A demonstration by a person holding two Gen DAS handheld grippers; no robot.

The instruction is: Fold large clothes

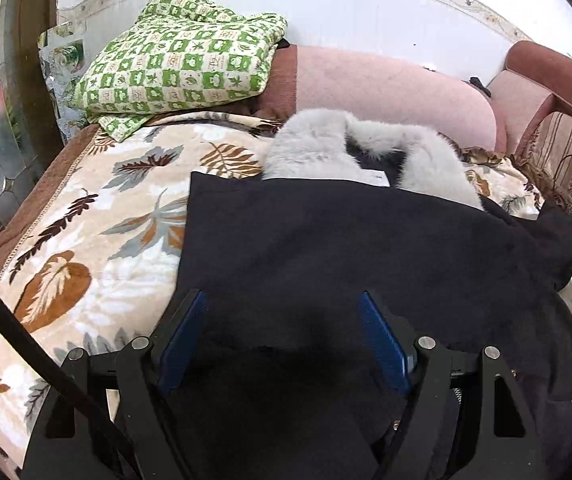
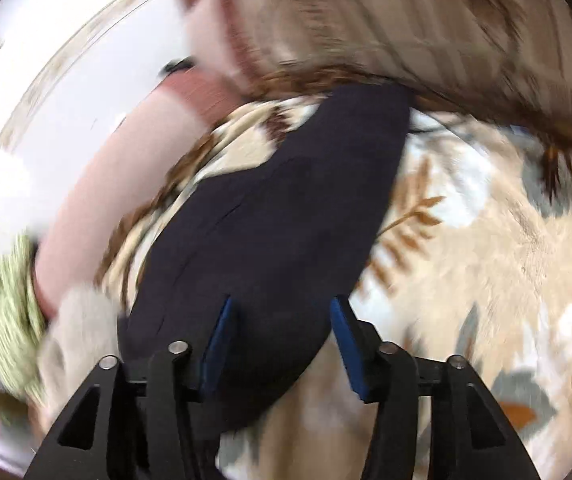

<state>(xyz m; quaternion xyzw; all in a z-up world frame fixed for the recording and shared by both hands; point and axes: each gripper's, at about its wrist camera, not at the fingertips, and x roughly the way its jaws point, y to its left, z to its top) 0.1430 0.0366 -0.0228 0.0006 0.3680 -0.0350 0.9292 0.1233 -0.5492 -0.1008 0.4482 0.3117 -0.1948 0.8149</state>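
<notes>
Dark coat point(image 1: 326, 248) spread on leaf-print blanket point(image 1: 97, 240), grey fur collar point(image 1: 326, 140) toward the back edge near pink bolster point(image 1: 386, 88). Green checked quilt point(image 1: 177, 60) folded at the back left corner. Left gripper point(image 1: 281, 336) over the coat's near part, jaws wide, blue pads point(image 1: 382, 340) pressing on nothing. Right gripper point(image 2: 281, 340) in a blurred view, jaws apart, coat sleeve point(image 2: 286, 208) running between them but pads clear of it.
</notes>
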